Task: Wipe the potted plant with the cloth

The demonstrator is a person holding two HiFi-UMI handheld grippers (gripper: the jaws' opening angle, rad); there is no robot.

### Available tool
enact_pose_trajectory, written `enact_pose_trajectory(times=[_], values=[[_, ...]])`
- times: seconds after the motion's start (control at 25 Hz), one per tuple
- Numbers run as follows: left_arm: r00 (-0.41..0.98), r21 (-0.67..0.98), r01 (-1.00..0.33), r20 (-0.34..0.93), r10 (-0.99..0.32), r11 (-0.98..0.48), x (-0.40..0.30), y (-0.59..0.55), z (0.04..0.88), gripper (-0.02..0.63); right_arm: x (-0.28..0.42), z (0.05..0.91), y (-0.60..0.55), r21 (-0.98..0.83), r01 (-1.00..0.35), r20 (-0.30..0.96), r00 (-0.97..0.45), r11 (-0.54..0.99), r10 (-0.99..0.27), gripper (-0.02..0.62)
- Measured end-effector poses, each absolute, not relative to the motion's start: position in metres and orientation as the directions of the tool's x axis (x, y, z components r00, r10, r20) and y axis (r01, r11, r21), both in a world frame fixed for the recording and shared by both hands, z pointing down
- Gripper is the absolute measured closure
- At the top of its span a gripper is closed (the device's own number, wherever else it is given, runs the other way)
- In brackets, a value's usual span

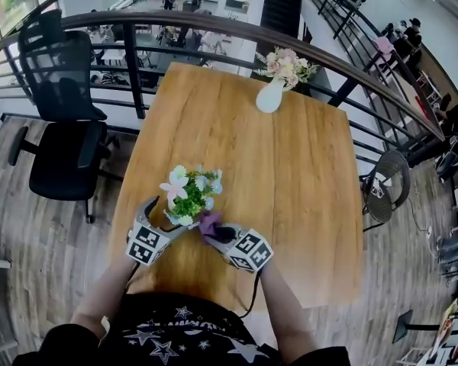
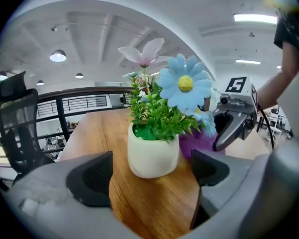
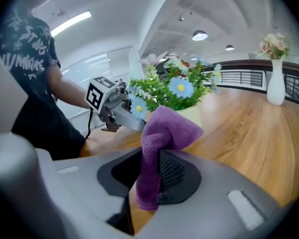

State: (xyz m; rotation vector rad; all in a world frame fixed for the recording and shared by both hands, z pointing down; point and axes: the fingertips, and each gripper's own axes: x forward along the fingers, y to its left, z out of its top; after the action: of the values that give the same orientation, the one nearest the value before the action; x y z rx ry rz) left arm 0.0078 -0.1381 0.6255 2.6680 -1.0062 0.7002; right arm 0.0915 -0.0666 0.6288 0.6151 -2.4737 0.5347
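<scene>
The potted plant (image 1: 191,195) is a small white pot with green leaves and blue, white and pink flowers. It stands near the front of the wooden table (image 1: 290,174). My left gripper (image 1: 170,226) is open at the pot's left front. In the left gripper view the pot (image 2: 153,156) stands just beyond the open left gripper (image 2: 152,171), apart from its pads. My right gripper (image 1: 216,233) is shut on the purple cloth (image 1: 210,222), which sits at the plant's right side. In the right gripper view the cloth (image 3: 164,136) stands up between the jaws, close to the leaves (image 3: 177,91).
A white vase of pink flowers (image 1: 272,90) stands at the table's far edge. A black office chair (image 1: 61,128) is left of the table, and a curved railing (image 1: 214,27) runs behind it. A round stool (image 1: 387,178) sits at the right.
</scene>
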Motion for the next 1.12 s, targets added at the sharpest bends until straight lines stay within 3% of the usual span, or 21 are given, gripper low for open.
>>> enact_pose_trajectory(times=[0.32, 0.76, 0.84, 1.12], values=[[0.579, 0.046, -0.759, 0.502, -0.642, -0.649, 0.020, -0.149, 0.636, 0.106, 0.173, 0.607, -0.139, -0.163, -0.709, 0.578, -0.632, 0.686, -0.516, 0.509], [0.576, 0.007, -0.738, 0.526, -0.625, -0.675, 0.023, -0.161, 0.641, 0.127, 0.135, 0.607, -0.203, -0.083, -0.549, 0.609, -0.689, 0.832, -0.394, 0.509], [0.584, 0.011, -0.731, 0.526, -0.618, -0.682, 0.023, -0.160, 0.642, 0.196, 0.129, 0.607, -0.211, -0.084, -0.515, 0.605, -0.707, 0.853, -0.367, 0.511], [0.630, 0.009, -0.679, 0.521, -0.576, -0.735, 0.023, -0.156, 0.642, 0.199, 0.114, 0.626, -0.223, -0.087, -0.430, 0.627, -0.724, 0.899, -0.286, 0.512]])
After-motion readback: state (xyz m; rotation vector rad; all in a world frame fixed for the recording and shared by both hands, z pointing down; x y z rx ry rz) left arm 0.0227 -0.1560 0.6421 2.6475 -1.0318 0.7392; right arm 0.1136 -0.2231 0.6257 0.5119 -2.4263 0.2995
